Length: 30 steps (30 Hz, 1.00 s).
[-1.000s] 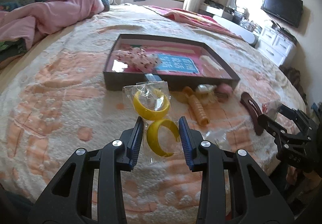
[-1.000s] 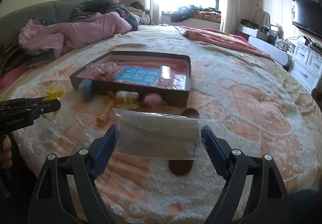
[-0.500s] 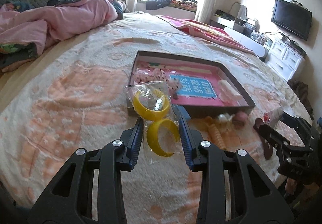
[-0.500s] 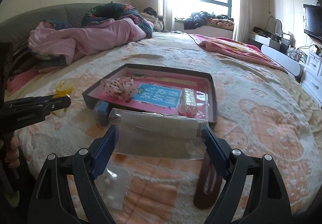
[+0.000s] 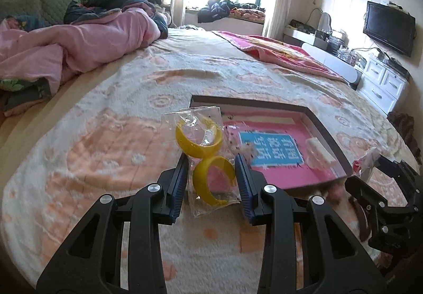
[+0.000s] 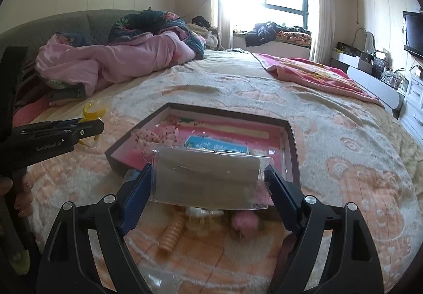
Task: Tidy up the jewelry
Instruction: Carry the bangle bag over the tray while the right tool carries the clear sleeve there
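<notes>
Left claw (image 5: pixel 211 175) pitched downward, blue pads narrowed onto a clear packet (image 5: pixel 203 151) of yellow rings. Right claw (image 6: pixel 208 180) likewise angled down, jaws spread wide, pads pressing both ends of a flat transparent pouch (image 6: pixel 206 175). Fingers (image 6: pixel 22 199) of the left hand curled round that claw's handle, seen at the right wrist view's left edge.

The clear packet (image 6: pixel 206 177) hides the near wall of the dark tray (image 6: pixel 290 140) in the right wrist view. Below it, the pink fluffy piece (image 6: pixel 244 220) and pale clip (image 6: pixel 201 214) blur. The brown clip (image 6: pixel 286 254) is half hidden behind a finger.
</notes>
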{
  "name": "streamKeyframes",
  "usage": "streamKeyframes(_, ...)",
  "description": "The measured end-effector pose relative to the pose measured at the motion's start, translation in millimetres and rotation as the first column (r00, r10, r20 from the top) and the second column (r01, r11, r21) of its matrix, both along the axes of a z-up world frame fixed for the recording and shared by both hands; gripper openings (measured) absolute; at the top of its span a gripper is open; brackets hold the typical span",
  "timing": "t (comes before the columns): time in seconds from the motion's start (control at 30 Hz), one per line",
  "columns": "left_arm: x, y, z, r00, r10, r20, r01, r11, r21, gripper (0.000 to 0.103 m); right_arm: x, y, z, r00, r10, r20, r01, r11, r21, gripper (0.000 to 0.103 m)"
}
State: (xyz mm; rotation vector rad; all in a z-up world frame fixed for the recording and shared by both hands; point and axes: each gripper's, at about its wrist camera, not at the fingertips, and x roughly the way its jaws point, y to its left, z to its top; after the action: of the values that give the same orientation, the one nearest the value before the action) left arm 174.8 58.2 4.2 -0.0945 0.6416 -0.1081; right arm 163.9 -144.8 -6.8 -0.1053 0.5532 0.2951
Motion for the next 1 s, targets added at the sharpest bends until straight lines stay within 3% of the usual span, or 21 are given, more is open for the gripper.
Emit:
streamKeyframes(0.4,34.0,-7.4,-5.4,1.000,-0.024,-0.009,0.025,0.999,0.033,0.028,41.2,7.1,1.4,1.000,-0.012,-0.021,0.012,1.000,-0.009,0.081)
streamKeyframes(1.0,85.1,-10.6,-53.2,0.990,-0.059,-0.128,0.068,0.995,0.073,0.028,108.1,18.6,-37.9,0.983,0.004,-0.183,-0.016,0.998,-0.060,0.081)
